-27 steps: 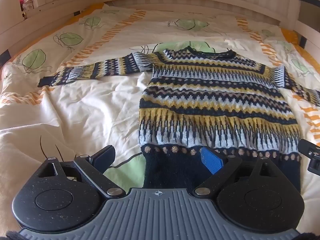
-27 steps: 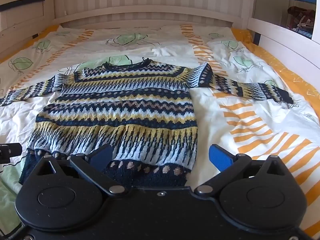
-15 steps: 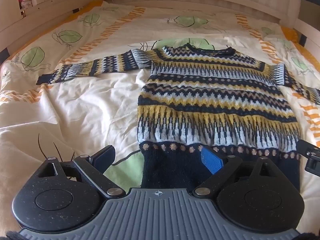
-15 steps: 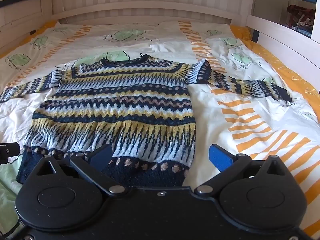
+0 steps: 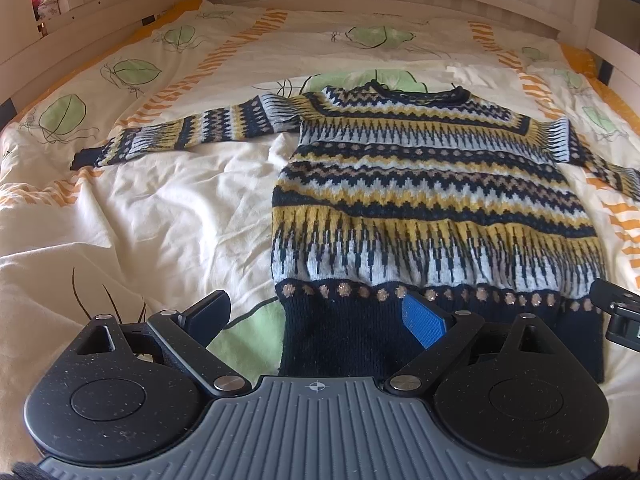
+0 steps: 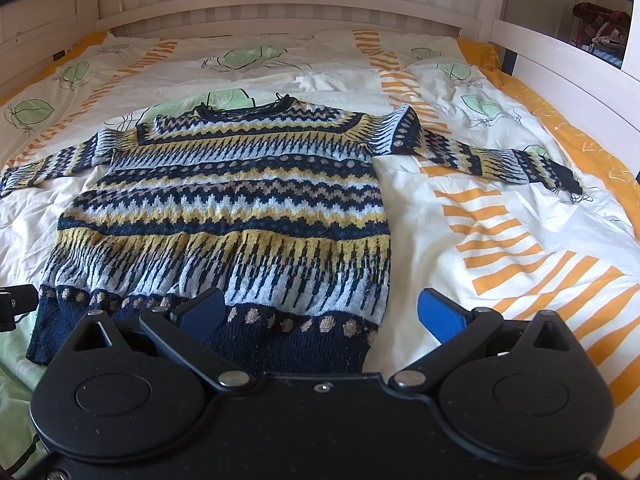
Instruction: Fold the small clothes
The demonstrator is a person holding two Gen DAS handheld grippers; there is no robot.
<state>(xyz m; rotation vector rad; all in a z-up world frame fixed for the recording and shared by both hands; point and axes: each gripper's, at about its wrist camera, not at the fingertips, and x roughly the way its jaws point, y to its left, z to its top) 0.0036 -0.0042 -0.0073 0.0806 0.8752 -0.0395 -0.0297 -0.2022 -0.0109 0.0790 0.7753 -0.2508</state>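
Note:
A small knitted sweater (image 5: 432, 200) (image 6: 232, 208) with navy, yellow and pale-blue bands lies flat on the bed, front up, both sleeves spread sideways. Its dark hem (image 5: 360, 332) faces me. My left gripper (image 5: 316, 316) hovers open over the hem's left corner, with nothing between its fingers. My right gripper (image 6: 320, 316) hangs open above the hem's right corner (image 6: 360, 344), its blue pad (image 6: 440, 316) over bare sheet. The left sleeve (image 5: 180, 136) reaches left, the right sleeve (image 6: 500, 160) reaches right. Each view catches the other gripper's tip at its edge.
The cream duvet (image 5: 140, 220) with green leaves and orange stripes is rumpled. A white wooden headboard (image 6: 280, 4) and side rails (image 6: 560, 80) fence the bed. Bare sheet lies either side of the sweater.
Both grippers have drawn back towards the sweater's hem and tipped down a little, so the whole sweater sits lower in view. The sweater has not moved.

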